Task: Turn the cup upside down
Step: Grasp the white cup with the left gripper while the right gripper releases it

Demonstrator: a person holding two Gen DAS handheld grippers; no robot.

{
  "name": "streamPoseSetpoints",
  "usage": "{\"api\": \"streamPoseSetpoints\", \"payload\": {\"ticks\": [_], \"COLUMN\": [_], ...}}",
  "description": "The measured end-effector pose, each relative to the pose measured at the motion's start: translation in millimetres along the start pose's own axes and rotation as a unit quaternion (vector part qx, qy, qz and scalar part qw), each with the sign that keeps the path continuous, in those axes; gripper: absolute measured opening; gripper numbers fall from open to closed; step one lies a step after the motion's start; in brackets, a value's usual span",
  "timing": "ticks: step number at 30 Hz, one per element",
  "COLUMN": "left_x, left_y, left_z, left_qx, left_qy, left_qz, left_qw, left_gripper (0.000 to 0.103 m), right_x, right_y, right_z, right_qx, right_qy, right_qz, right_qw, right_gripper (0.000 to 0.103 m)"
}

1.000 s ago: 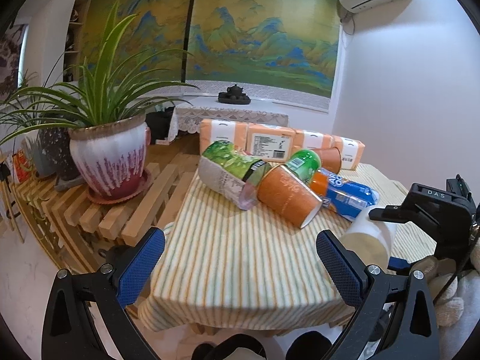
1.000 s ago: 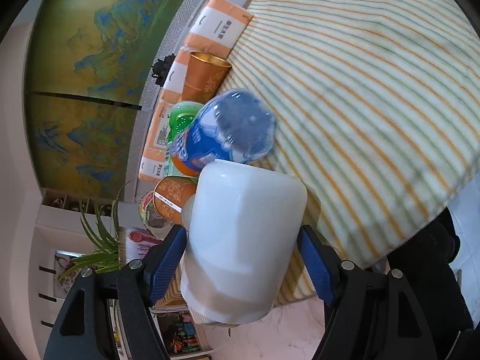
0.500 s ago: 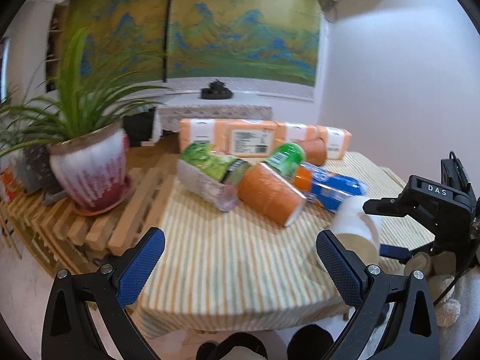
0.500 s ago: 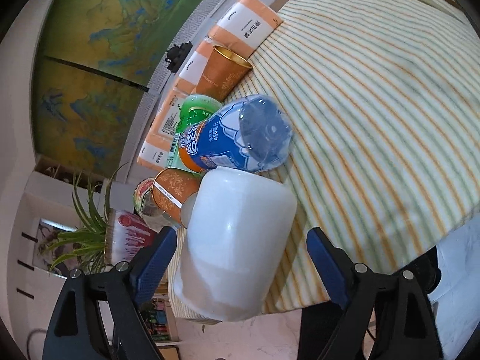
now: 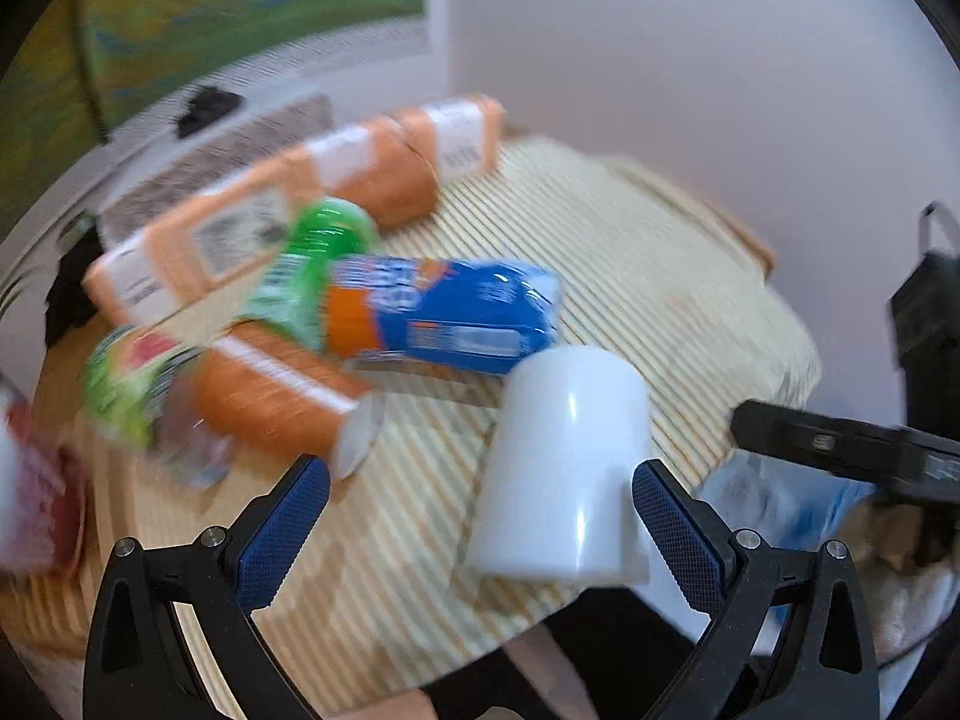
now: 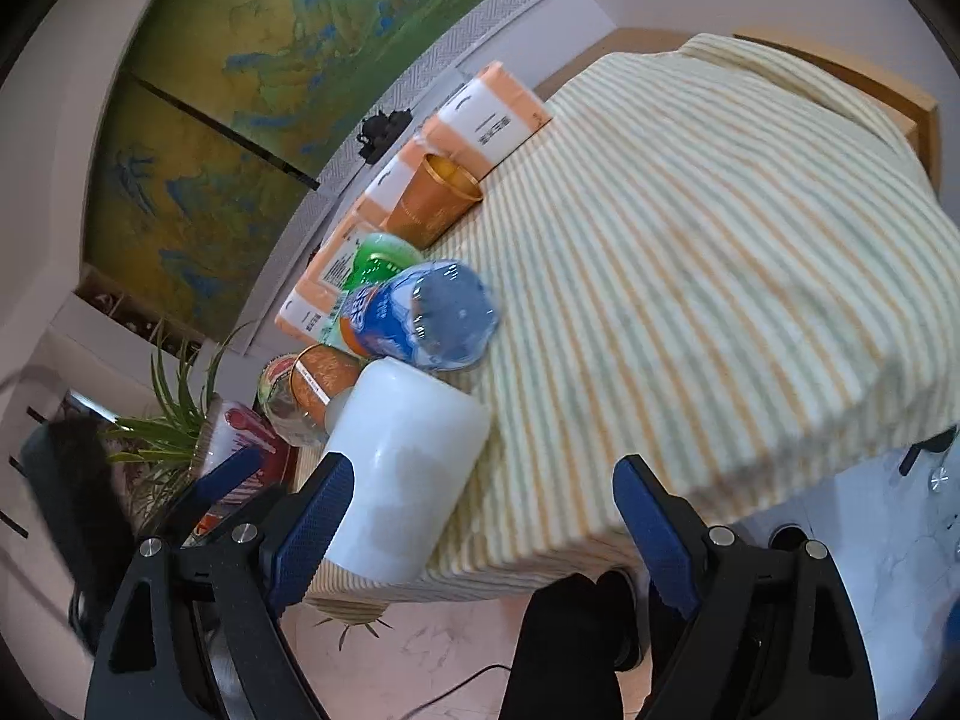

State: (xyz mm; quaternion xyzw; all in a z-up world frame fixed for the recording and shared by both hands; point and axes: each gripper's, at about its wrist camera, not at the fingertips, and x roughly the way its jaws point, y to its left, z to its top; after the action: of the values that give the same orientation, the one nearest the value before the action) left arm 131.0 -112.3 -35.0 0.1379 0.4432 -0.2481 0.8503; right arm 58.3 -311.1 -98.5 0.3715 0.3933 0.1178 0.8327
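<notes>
The cup [image 5: 564, 462] stands mouth-down near the table [image 6: 690, 276] edge. Both claws, left [image 5: 474, 534] and right [image 6: 480, 528], are spread, holding nothing. Withdraw the right one without nudging the cup off.

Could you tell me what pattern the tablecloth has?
The tablecloth has thin orange and green stripes on cream, clearest in the right wrist view.

On the table [image 5: 660, 252], the cup [image 5: 564, 468] stands mouth down between our left gripper's [image 5: 480, 531] fingers, nearer the right one. Beyond the fingertips a bottle [image 5: 444, 315] lies on its side, boxes [image 5: 288, 210] behind it. From our right gripper [image 6: 480, 531], the cup sits beside the left finger [image 6: 309, 531].
</notes>
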Motion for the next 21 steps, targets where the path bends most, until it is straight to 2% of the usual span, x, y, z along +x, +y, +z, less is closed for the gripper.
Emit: {"api": "streamPoseSetpoints", "payload": {"ticks": [2,5,9,17,21], "left_x": [19,31,46,78,80], "left_y": [-13,-24,-33,-28,-28], "left_z": [12,21,31,47,47], "left_qx": [0.027,0.055,0.065,0.043,0.035], "left_qy": [0.041,0.072,0.103,0.156,0.161], "left_qz": [-0.014,-0.028,-0.036,-0.055,-0.071], "left_qw": [0.9987,0.9955,0.992,0.9852,0.9838], "left_gripper": [0.103,0.103,0.102,0.102,0.091], "right_x": [-8,-25,-40,-48,-47], "right_y": [-5,-14,-27,-37,-40], "right_z": [1,3,6,5,5], "right_qx": [-0.004,-0.007,-0.003,-0.008,-0.004], "right_qy": [-0.013,-0.035,-0.051,-0.061,-0.059], "right_qz": [-0.007,-0.018,-0.026,-0.037,-0.038], "right_qw": [1.0,0.999,0.998,0.997,0.997], "right_gripper": [0.086,0.086,0.086,0.086,0.086]}}
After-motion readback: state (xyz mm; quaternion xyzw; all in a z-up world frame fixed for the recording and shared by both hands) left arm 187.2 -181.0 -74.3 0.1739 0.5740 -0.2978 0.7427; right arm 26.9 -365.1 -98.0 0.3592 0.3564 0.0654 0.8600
